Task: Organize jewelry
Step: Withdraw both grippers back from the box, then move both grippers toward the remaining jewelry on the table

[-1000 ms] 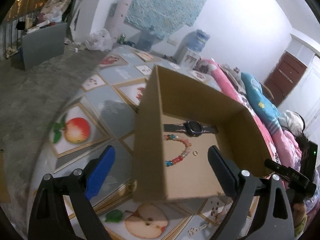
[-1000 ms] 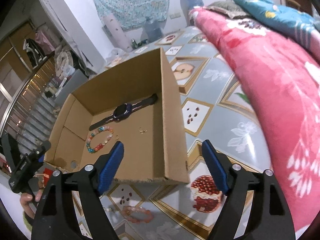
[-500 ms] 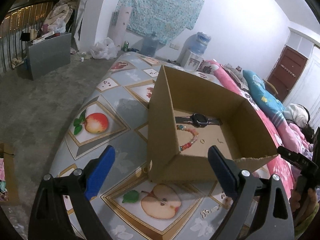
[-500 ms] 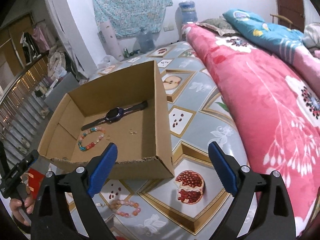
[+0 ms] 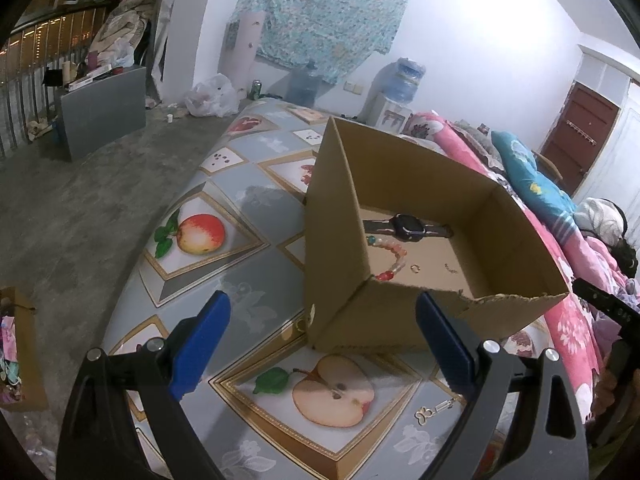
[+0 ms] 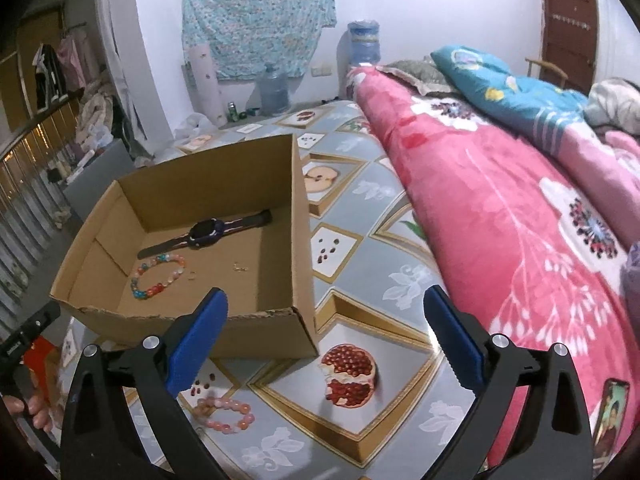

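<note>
An open cardboard box stands on the fruit-print mat. Inside lie a dark smartwatch, a multicoloured bead bracelet, a small ring and a tiny metal piece. A pink bead bracelet lies on the mat before the box, and a small gold charm lies near the box's front. My left gripper hangs open short of the box corner. My right gripper is opening, with nothing between its pads.
A pink floral blanket rises along the mat's right side, with a phone on it. The mat's left edge drops to a concrete floor. A small box of items sits on that floor. Each view catches the other gripper at its edge.
Both grippers have drawn back from the box, which now looks smaller and farther off. The right jaws have spread wider. The pink bracelet and the charm have come into view.
</note>
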`<control>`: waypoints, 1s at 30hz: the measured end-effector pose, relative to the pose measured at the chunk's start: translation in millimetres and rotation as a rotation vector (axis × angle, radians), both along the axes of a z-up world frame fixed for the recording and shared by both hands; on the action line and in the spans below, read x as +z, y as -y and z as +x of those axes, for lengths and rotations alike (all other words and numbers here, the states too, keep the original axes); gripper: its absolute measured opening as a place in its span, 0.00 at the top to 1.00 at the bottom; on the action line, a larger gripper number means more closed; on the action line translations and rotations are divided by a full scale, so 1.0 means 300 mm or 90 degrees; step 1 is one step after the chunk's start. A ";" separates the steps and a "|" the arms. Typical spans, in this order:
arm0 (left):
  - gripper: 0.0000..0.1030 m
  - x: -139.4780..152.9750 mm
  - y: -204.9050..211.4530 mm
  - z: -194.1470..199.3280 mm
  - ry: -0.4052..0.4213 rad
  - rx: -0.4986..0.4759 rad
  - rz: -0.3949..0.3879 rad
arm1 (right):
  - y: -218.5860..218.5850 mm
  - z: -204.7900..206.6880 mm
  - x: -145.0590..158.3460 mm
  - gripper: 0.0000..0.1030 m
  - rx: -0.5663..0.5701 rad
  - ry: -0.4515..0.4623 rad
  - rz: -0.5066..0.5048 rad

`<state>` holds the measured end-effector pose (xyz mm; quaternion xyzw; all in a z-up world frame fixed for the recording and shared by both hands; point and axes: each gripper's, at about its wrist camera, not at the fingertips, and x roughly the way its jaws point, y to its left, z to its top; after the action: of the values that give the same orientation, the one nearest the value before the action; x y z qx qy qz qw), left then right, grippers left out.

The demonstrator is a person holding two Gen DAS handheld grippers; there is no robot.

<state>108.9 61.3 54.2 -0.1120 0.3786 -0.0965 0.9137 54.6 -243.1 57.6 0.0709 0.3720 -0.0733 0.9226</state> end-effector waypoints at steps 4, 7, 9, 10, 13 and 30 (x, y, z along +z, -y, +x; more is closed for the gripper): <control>0.11 -0.010 0.001 -0.004 -0.001 0.002 0.015 | -0.014 -0.009 0.003 0.08 0.000 0.007 -0.031; 0.11 -0.016 -0.001 -0.002 -0.004 0.002 0.021 | -0.021 -0.010 0.000 0.08 -0.005 0.006 -0.049; 0.11 -0.017 -0.002 0.001 -0.006 0.004 0.020 | -0.020 -0.010 -0.005 0.08 -0.007 0.003 -0.054; 0.11 -0.017 -0.003 0.002 -0.006 0.006 0.020 | -0.021 -0.011 -0.005 0.08 -0.007 0.002 -0.056; 0.11 -0.015 -0.003 0.007 -0.005 0.007 0.022 | -0.019 -0.010 -0.005 0.08 -0.007 -0.001 -0.064; 0.11 -0.023 0.009 -0.018 -0.002 -0.012 0.042 | -0.010 -0.070 0.031 0.08 0.027 0.066 -0.030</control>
<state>103.5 58.5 47.2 -0.0785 0.3840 -0.0926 0.9153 33.7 -240.2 67.0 0.0449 0.3233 -0.0589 0.9434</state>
